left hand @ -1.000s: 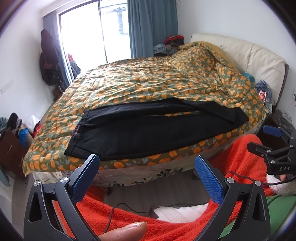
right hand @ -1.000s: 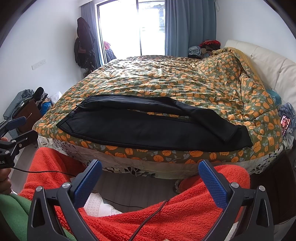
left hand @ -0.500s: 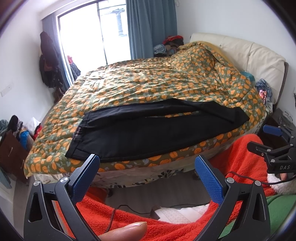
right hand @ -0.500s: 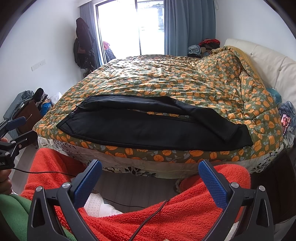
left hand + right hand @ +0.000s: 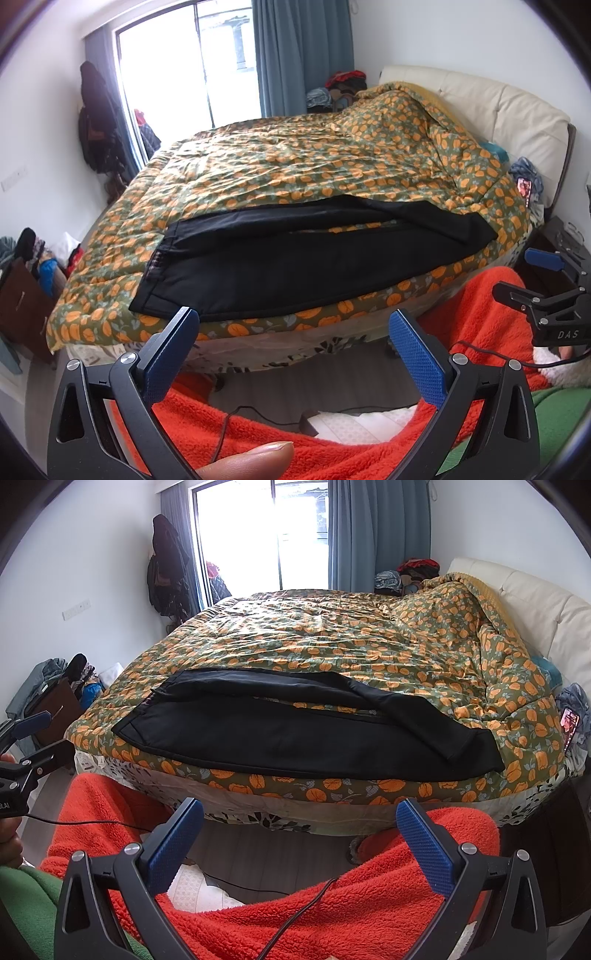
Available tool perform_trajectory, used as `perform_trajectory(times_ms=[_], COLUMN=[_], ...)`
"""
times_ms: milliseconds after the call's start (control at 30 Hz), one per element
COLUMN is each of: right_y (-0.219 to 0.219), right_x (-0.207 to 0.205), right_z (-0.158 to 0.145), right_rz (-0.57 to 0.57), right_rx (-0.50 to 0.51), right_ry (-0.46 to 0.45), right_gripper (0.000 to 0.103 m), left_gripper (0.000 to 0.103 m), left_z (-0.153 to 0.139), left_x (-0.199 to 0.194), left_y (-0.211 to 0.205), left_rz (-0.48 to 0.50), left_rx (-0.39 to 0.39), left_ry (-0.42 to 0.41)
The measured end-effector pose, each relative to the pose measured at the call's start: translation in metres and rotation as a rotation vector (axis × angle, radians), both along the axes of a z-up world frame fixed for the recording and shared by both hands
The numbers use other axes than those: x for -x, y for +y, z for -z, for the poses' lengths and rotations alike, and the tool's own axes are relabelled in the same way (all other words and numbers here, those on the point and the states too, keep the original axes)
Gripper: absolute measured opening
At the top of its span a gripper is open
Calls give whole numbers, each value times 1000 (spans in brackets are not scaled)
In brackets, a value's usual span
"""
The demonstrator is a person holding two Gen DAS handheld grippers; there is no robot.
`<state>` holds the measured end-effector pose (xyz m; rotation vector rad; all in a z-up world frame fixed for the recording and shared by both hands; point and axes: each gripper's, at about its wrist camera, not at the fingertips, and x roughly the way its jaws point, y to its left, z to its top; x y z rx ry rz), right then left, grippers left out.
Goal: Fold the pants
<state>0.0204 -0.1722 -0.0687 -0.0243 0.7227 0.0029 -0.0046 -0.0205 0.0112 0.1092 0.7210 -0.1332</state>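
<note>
Change: left gripper (image 5: 293, 334) sits slightly nearer the bed than a second ago, pants looming larger in its view; right gripper (image 5: 300, 821) is unmoved.
Left gripper: jaws spread wide, nothing between the blue pads (image 5: 416, 360); held off the bed's near edge, above red fleece (image 5: 476, 314).
Right gripper: jaws spread wide, empty; also short of the near edge.
Pants (image 5: 295, 734): black, laid lengthwise along the bed's near edge on the quilt (image 5: 351, 642); waistband at the left end, one leg slanting across the other toward the right end.
Contact: neither gripper touches the pants.
</note>
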Motion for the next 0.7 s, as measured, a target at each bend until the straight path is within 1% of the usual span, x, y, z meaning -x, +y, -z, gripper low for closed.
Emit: perform_trajectory(times_ms=[333, 500, 633, 700], right_y=[1, 0, 0, 0], right_x=[0, 0, -2, -3], right_z=[0, 0, 0, -1], right_rz=[0, 0, -7, -14], right_rx=[0, 1, 2, -2], right_ry=[-1, -1, 0, -6], right_gripper=[103, 103, 103, 103], left_gripper=[103, 103, 103, 103], left_z=[2, 3, 2, -1], left_x=[-2, -2, -5, -10], left_y=[4, 6, 13, 21], left_rz=[-6, -8, -39, -76], left_rx=[3, 20, 38, 32], left_ry=[6, 11, 18, -2])
